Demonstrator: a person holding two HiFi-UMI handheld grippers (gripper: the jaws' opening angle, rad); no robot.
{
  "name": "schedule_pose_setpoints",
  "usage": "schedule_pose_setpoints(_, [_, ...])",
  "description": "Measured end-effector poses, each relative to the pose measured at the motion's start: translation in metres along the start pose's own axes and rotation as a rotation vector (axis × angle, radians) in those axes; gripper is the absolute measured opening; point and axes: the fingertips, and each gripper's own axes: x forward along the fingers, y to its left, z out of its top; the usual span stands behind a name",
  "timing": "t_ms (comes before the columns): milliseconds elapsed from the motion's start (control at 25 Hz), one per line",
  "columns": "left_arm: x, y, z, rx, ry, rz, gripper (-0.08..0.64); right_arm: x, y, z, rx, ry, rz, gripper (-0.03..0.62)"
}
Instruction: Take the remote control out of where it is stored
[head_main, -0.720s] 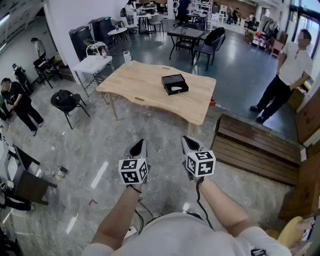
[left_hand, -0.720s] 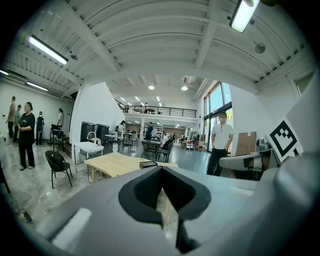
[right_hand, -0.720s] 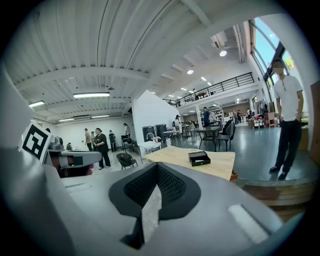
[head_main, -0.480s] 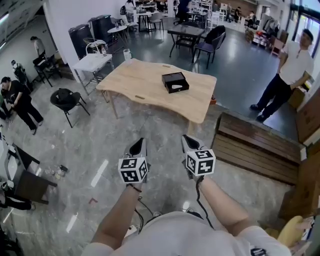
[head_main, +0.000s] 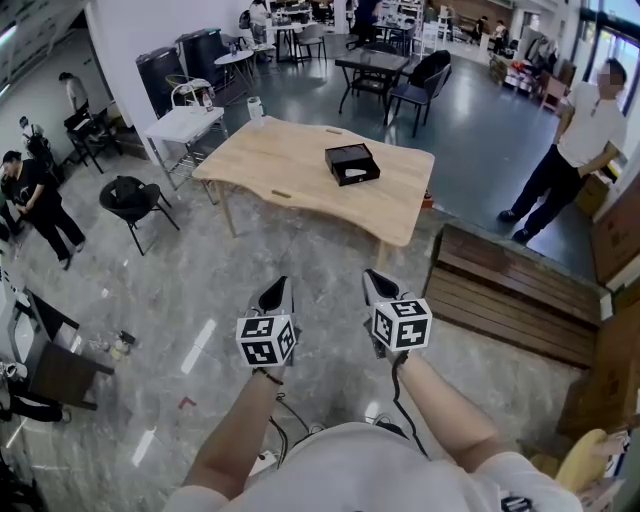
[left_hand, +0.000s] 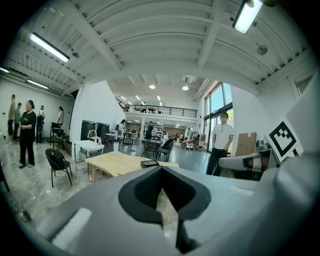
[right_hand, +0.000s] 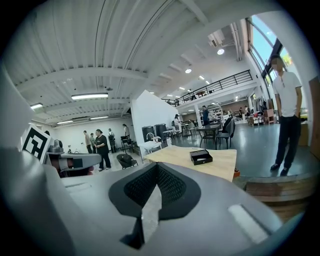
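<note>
A black open box (head_main: 352, 164) sits on a light wooden table (head_main: 290, 165) several steps ahead of me. A pale object (head_main: 353, 178) lies inside it, too small to identify. My left gripper (head_main: 278, 291) and right gripper (head_main: 374, 281) are held side by side over the floor, well short of the table, both pointing toward it. In the left gripper view the jaws (left_hand: 161, 170) are closed together with nothing between them, and the box (left_hand: 149, 163) shows far beyond. The right gripper (right_hand: 157, 167) is likewise shut and empty, with the box (right_hand: 201, 157) on the distant table.
A low wooden platform (head_main: 510, 300) lies to the right. A person in a white shirt (head_main: 575, 140) stands beyond it. A black chair (head_main: 130, 200) and a small white table (head_main: 185, 128) stand left of the wooden table. A person in black (head_main: 35, 210) stands at far left.
</note>
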Motion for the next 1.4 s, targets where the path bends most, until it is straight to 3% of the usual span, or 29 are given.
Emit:
schedule_pose_setpoints(800, [-0.012, 0.068, -0.013, -0.028, 0.012, -0.018, 0.001, 0.034, 0.048, -0.015, 0.002, 0.026, -0.055, 0.026])
schedule_pose_setpoints(1240, [0.018, 0.070, -0.022, -0.039, 0.029, -0.031, 0.001, 0.051, 0.028, -0.022, 0.002, 0.039, -0.079, 0.026])
schedule_pose_setpoints(1400, [0.052, 0.085, -0.020, -0.034, 0.039, -0.018, 0.001, 0.086, 0.013, -0.018, 0.010, 0.049, -0.069, 0.026])
